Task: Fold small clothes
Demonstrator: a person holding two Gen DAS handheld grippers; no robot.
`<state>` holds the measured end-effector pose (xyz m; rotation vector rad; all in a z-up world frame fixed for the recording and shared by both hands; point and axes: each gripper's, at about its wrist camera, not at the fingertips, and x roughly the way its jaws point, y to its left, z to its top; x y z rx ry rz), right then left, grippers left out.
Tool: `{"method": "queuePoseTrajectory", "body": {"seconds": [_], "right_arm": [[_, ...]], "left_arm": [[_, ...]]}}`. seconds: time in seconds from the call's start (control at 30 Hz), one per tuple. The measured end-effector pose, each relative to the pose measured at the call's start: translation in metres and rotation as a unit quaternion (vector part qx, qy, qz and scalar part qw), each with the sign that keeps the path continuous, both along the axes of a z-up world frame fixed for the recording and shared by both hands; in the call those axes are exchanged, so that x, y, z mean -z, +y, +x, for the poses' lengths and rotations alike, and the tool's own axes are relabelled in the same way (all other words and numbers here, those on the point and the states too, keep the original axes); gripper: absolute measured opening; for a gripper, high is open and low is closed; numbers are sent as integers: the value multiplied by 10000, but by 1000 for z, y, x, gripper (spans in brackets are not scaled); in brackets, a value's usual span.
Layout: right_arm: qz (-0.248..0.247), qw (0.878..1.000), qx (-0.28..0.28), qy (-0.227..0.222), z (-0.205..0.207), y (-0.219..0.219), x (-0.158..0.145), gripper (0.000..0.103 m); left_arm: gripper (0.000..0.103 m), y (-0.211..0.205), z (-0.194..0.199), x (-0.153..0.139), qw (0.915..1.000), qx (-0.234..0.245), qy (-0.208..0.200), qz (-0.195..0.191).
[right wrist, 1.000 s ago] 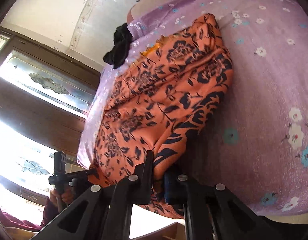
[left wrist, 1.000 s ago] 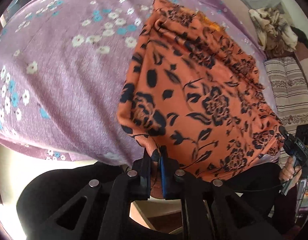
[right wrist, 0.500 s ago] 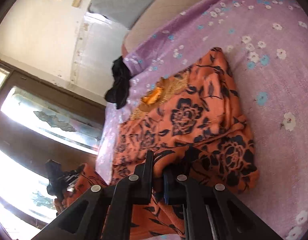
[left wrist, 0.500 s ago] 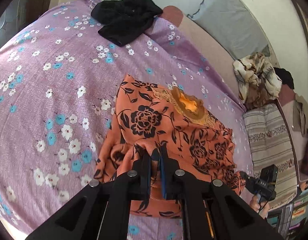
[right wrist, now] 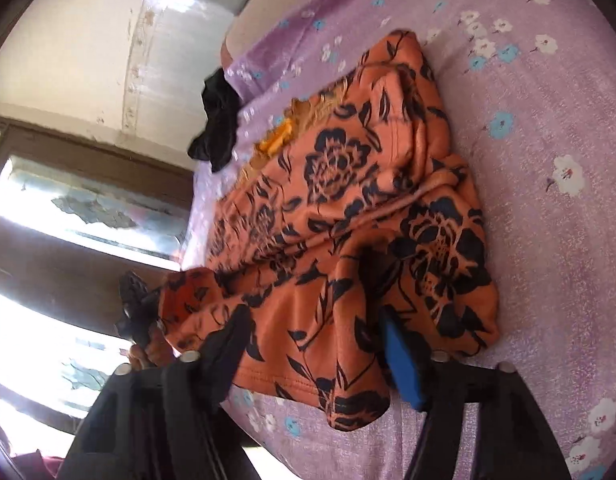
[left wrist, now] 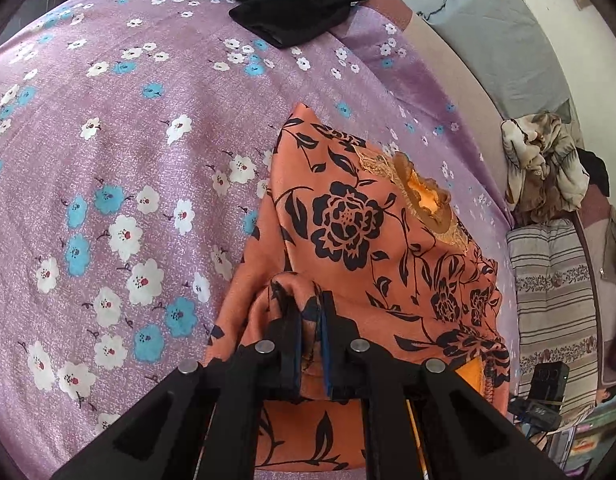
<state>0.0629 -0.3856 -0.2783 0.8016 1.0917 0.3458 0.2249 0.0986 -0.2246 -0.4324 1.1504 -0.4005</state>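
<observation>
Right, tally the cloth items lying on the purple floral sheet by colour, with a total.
Orange with black flowers: 1, the orange garment, on the purple floral sheet.
Black: 1, the black garment at the sheet's far end.
Total: 2

On my bed I count one orange floral garment, one black garment and one purple flowered bedsheet. Beyond the bed: one crumpled beige cloth and one striped cushion. I carry two grippers, my left gripper and my right gripper.
</observation>
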Motion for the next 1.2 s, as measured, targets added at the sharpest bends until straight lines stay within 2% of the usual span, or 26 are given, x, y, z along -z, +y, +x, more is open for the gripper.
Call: {"method": "queuePoseTrajectory", "body": {"seconds": [0.03,0.1,0.13,0.23,0.33,0.47,0.57,0.63,0.67,0.7,0.73,0.77,0.8,0.87,0.9,0.97,1.0,1.03,1.07,1.1,1.13,1.17,1.2], "right_arm": [[-301,9993,-147,182,2,11,6,22],[-666,9977,-120,-24,0,21,-5,13],[-583,9978,-58,-309,-2,20,-18,8],[-331,9909,328,-1266,-7,10,-61,6],[118,9818,788,-1723,5,-11,-86,6],[271,9649,1675,-2003,46,-51,-102,6],[478,9456,2672,-1793,82,-92,-84,6],[708,9417,2902,-1550,107,-113,-54,10],[729,9441,2932,-1320,118,-119,-37,12],[609,9469,3000,-987,126,-124,-20,16],[454,9490,3055,-630,133,-126,-4,17],[339,9491,3111,-347,134,-128,9,18],[344,9488,3130,-247,134,-128,16,18],[322,9496,3094,-398,132,-129,10,23],[194,9490,3097,-551,129,-128,1,32],[-89,9412,3238,-957,118,-124,-19,68],[-173,9337,3370,-1193,108,-124,-27,83],[-186,9311,3367,-1391,102,-121,-36,83],[-170,9365,3196,-1437,101,-117,-42,83],[-184,9446,2963,-1399,101,-110,-48,83],[-279,9508,2755,-1390,100,-102,-53,79],[-483,9562,2540,-1371,99,-91,-58,76],[-712,9636,2234,-1289,102,-78,-61,66]], "left_arm": [[8,0,-1,-1,10000,5,-37,-7],[8,2,-4,-6,9999,-7,-119,-56],[8,3,-5,-7,9998,-24,-143,-96],[8,3,-1,-17,9997,-46,-235,-100],[8,-2,12,-34,9992,11,-312,-231],[8,-18,57,-62,9985,-136,-529,65],[10,-18,105,-63,9960,-578,-540,413],[13,-16,134,-48,9917,-982,-435,701],[13,-14,141,-38,9865,-1223,-392,1020],[14,-13,146,-29,9810,-1402,-332,1301],[16,-11,146,-21,9776,-1528,-276,1420],[16,-9,142,-15,9767,-1625,-281,1374],[16,-6,133,-11,9756,-1744,-355,1283],[19,-3,114,-6,9707,-1948,-406,1346],[23,-7,110,-6,9709,-1910,-299,1415],[24,-19,96,-15,9780,-1626,-373,1250],[25,-24,85,-22,9778,-1590,-516,1262],[31,-31,72,-30,9771,-1550,-669,1296],[37,-39,60,-35,9777,-1474,-793,1269],[51,-47,48,-39,9792,-1385,-871,1200],[56,-55,38,-40,9810,-1279,-908,1139],[56,-64,30,-41,9830,-1139,-906,1116],[56,-74,25,-38,9850,-960,-866,1146]]}}
